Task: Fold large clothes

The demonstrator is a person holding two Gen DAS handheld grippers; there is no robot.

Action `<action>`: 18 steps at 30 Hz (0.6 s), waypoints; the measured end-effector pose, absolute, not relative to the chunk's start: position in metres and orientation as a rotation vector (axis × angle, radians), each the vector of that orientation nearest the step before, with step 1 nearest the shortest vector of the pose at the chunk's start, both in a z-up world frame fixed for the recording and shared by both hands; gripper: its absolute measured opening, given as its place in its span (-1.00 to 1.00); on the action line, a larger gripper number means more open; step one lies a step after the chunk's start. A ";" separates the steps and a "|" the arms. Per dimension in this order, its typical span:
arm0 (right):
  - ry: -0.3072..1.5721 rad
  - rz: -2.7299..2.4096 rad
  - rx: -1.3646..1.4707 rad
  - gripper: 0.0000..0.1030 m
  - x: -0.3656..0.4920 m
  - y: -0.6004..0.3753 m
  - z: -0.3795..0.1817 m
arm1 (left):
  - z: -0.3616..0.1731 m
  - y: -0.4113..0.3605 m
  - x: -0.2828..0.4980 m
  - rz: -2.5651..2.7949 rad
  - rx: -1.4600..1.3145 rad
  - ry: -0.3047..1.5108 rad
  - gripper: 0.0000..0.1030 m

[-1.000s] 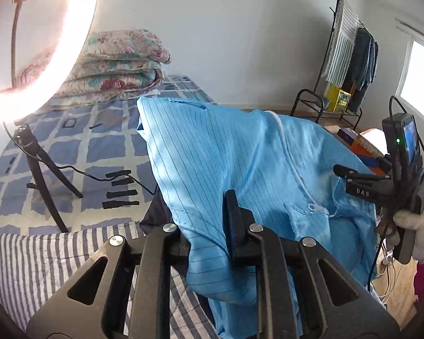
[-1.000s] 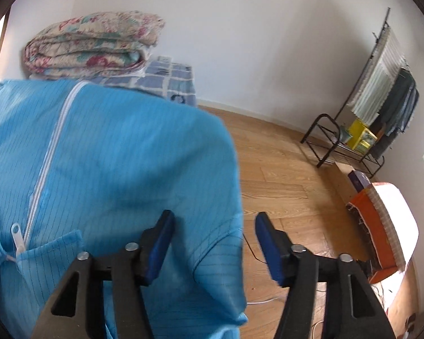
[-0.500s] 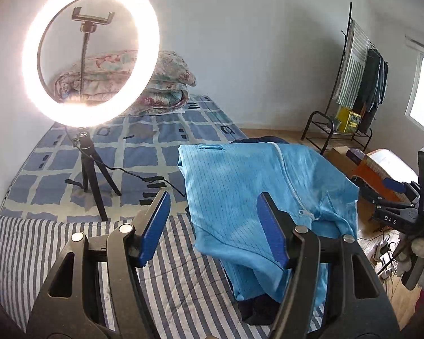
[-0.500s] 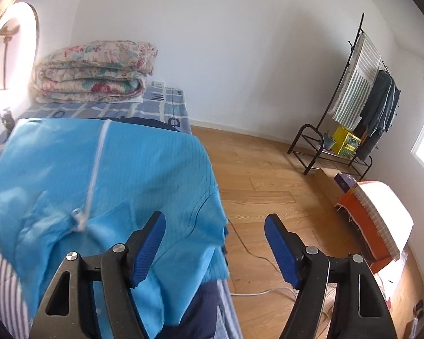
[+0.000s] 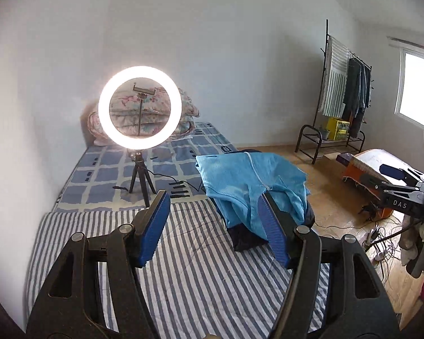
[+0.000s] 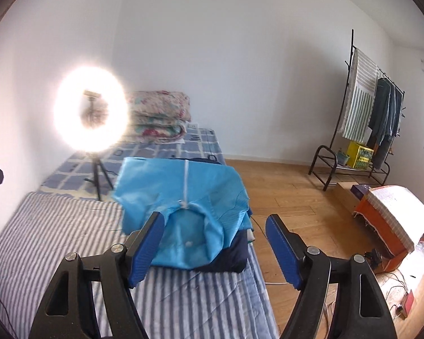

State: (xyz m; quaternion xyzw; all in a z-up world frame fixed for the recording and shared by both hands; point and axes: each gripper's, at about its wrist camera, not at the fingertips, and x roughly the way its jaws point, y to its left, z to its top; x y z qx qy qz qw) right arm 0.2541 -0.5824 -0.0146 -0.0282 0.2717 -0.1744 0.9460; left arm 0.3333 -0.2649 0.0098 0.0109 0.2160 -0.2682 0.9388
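Blue garment (image 6: 181, 195) lies folded on the bed (image 6: 56, 226), released at twelve o'clock; left gripper (image 5: 214, 228) and right gripper (image 6: 214, 250), jaws just opened, stand spread and empty.

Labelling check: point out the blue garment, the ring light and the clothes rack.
blue garment (image 6: 166, 180), right wrist view, on its flat upper panel left of the white zip.
ring light (image 5: 140, 70), left wrist view, top of the glowing ring.
clothes rack (image 6: 323, 166), right wrist view, lower black frame.

A lit ring light (image 5: 140, 106) on a small tripod (image 5: 139, 177) placed far left on the bed, folded floral quilts (image 6: 159, 116) stacked behind it, a clothes rack (image 6: 364, 113) seen far right, a yellow crate (image 6: 359, 154) kept on its shelf
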 end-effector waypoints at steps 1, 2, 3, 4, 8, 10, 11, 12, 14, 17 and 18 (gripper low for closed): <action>0.543 -0.355 -0.058 0.51 0.237 -0.573 -0.011 | 0.013 -0.259 0.319 -0.551 0.025 0.431 0.32; 0.536 -0.352 -0.058 0.54 0.225 -0.564 -0.009 | 0.015 -0.253 0.304 -0.547 0.034 0.421 0.35; 0.528 -0.347 -0.062 0.56 0.209 -0.555 -0.008 | 0.016 -0.248 0.292 -0.545 0.045 0.415 0.41; 0.524 -0.349 -0.065 0.56 0.202 -0.549 -0.008 | 0.017 -0.244 0.278 -0.547 0.053 0.410 0.44; 0.515 -0.336 -0.050 0.57 0.161 -0.526 -0.012 | 0.014 -0.227 0.226 -0.565 0.058 0.396 0.55; 0.505 -0.334 -0.045 0.60 0.143 -0.518 -0.016 | 0.011 -0.222 0.205 -0.568 0.057 0.399 0.61; 0.498 -0.335 -0.045 0.62 0.135 -0.514 -0.019 | 0.008 -0.220 0.194 -0.572 0.058 0.402 0.62; 0.494 -0.336 -0.046 0.63 0.128 -0.512 -0.022 | 0.006 -0.219 0.186 -0.574 0.063 0.404 0.63; 0.487 -0.337 -0.048 0.65 0.116 -0.507 -0.026 | 0.000 -0.217 0.171 -0.569 0.081 0.404 0.66; 0.469 -0.339 -0.035 0.70 0.103 -0.504 -0.036 | -0.009 -0.214 0.153 -0.560 0.074 0.396 0.76; 0.463 -0.342 -0.031 0.71 0.099 -0.503 -0.040 | -0.012 -0.212 0.150 -0.557 0.063 0.393 0.80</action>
